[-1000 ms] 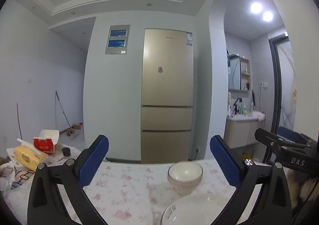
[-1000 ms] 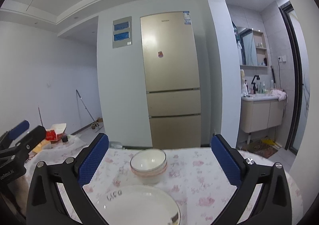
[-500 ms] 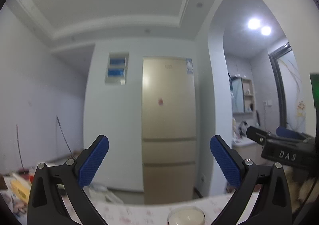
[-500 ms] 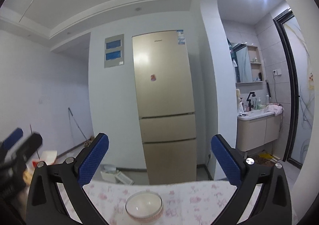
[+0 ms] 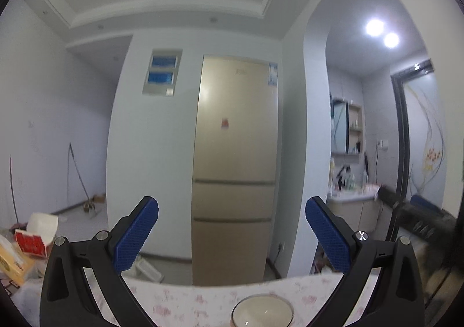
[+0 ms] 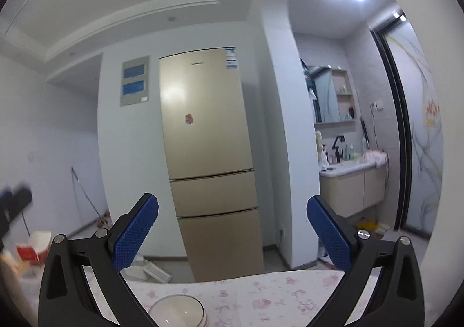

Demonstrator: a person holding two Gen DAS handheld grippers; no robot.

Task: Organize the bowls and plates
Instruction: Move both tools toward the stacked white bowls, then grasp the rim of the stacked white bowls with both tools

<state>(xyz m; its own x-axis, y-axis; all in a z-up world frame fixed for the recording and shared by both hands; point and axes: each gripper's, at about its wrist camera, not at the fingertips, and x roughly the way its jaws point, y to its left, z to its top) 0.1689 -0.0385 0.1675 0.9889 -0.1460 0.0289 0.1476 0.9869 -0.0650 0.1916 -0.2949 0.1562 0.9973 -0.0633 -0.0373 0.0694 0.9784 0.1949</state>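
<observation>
While both of my grippers point toward the golden fridge (image 5: 235, 167), my left gripper (image 5: 232, 235) and my right gripper (image 6: 232, 234) have their blue fingers wide apart, holding nothing. Below them, the white bowl (image 5: 262, 311) stands on the flowered tablecloth (image 6: 275, 295), near its far edge.

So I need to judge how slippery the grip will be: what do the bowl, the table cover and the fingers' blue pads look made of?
The bowl looks like glazed white ceramic: smooth, with small light glints inside.
The table cover seems a printed cloth or vinyl sheet, matte, with a pink floral pattern; which one is unclear.
The blue pads look like rubbery plastic with a fine knurled texture.
</observation>
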